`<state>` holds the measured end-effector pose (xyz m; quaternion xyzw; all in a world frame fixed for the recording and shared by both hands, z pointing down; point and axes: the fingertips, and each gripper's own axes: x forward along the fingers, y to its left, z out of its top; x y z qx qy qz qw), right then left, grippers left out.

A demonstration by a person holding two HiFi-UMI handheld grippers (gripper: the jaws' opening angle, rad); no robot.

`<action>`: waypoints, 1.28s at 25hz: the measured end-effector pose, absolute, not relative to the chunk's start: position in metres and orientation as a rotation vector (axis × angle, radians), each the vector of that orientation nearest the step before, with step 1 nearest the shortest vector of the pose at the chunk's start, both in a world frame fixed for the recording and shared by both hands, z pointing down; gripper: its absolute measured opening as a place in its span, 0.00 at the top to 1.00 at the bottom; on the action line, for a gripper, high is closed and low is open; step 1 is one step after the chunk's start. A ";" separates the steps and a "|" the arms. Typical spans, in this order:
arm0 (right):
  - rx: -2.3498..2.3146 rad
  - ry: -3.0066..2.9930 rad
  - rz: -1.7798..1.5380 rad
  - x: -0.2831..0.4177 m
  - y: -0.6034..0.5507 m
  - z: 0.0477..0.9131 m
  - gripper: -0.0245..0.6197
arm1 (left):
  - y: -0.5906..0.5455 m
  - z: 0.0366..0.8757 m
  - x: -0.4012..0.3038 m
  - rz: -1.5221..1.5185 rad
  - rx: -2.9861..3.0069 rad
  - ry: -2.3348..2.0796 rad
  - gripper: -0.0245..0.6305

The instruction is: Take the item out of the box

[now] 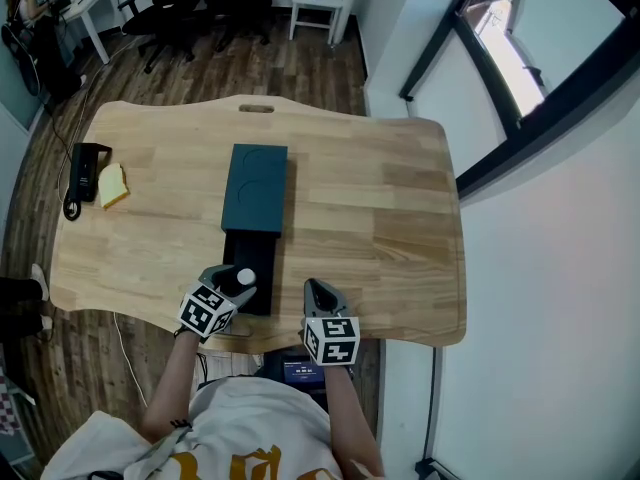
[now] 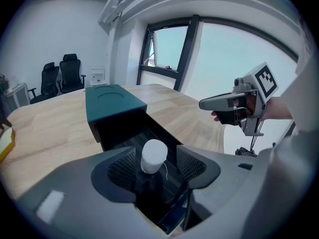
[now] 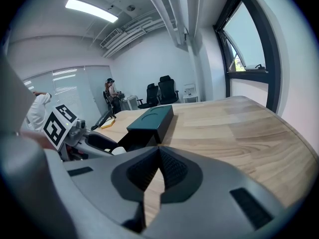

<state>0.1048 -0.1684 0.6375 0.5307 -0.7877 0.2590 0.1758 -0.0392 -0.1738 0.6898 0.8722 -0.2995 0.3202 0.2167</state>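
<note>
A dark teal box (image 1: 258,186) lies on the wooden table (image 1: 380,218) with its black drawer (image 1: 248,253) pulled out toward me. A dark bottle with a white cap (image 2: 153,156) stands upright at the drawer's near end. My left gripper (image 2: 155,166) is open around it, with a gap between each pad and the bottle. In the head view the cap (image 1: 245,278) shows between the left gripper's (image 1: 232,280) jaws. My right gripper (image 3: 158,171) is shut and empty, and hovers over the table's near edge right of the drawer (image 1: 318,293). It shows in the left gripper view too (image 2: 209,103).
A black handset (image 1: 85,173) and a yellow pad (image 1: 112,184) lie at the table's left side. Office chairs (image 1: 170,8) stand on the floor beyond the table. A white wall and a window (image 1: 520,48) run along the right.
</note>
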 end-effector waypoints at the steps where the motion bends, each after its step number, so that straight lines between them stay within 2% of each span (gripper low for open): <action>1: 1.503 -2.229 0.738 0.106 -0.169 0.639 0.95 | -0.174 0.693 -0.039 0.910 2.414 -0.827 0.60; 18: 1.516 -2.204 0.770 0.117 -0.175 0.647 0.95 | -0.178 0.712 -0.035 1.077 2.416 -0.770 0.58; 19: 1.516 -2.204 0.771 0.116 -0.175 0.647 0.95 | -0.178 0.712 -0.036 1.083 2.419 -0.773 0.59; 21: 1.517 -2.209 0.777 0.115 -0.175 0.647 0.95 | -0.177 0.712 -0.038 1.096 2.426 -0.775 0.69; 32: 1.556 -2.226 0.796 0.120 -0.175 0.635 0.95 | -0.178 0.702 -0.036 1.035 2.438 -0.781 0.70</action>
